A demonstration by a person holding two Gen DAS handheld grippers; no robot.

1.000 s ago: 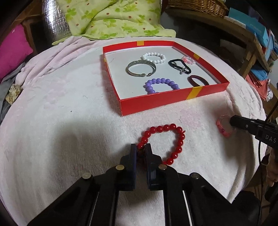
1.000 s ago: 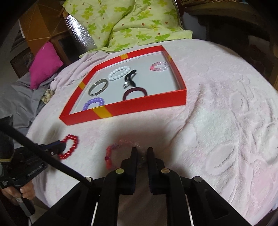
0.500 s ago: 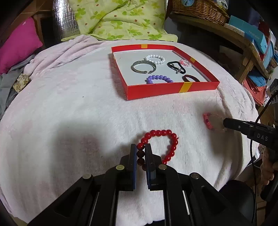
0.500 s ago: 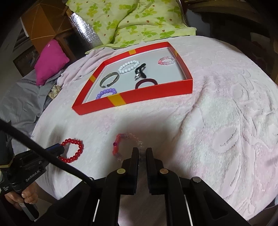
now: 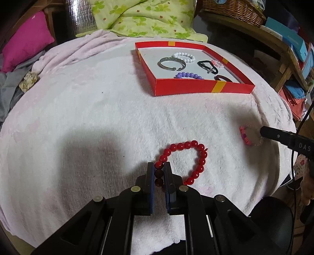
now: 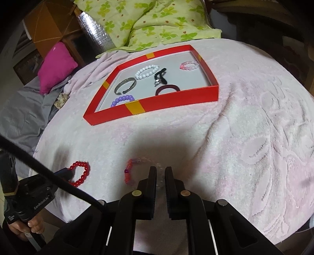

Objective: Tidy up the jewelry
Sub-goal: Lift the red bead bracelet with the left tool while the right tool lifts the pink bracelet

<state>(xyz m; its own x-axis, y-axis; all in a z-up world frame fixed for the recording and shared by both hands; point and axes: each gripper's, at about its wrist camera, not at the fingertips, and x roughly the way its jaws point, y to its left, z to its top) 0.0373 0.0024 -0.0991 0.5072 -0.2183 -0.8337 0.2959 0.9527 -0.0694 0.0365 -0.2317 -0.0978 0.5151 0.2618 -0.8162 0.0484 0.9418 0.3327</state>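
Note:
A red bead bracelet [image 5: 200, 155] lies on the pink blanket, and my left gripper [image 5: 159, 165] is shut on its near-left beads. The same bracelet [image 6: 84, 172] and left gripper [image 6: 65, 173] appear at lower left in the right wrist view. My right gripper [image 6: 160, 170] is shut on the clear beads of a pink and clear bracelet [image 6: 128, 172]. In the left wrist view that bracelet [image 5: 244, 135] sits at the right gripper's [image 5: 263, 131] tip. The red box [image 5: 196, 87] [image 6: 176, 101] stands farther back and holds several bracelets and bands.
A pale pink blanket [image 5: 88, 117] covers the rounded table, whose edge drops off just behind both grippers. A green quilt [image 5: 141, 17] and magenta pillow [image 5: 25, 41] lie beyond the box. A wooden shelf with a wicker basket [image 5: 235, 9] stands at right. A hand [image 6: 29, 227] holds the left gripper.
Both grippers have drawn back from the red box, which now looks farther away in both views. Each bracelet has stayed in its gripper.

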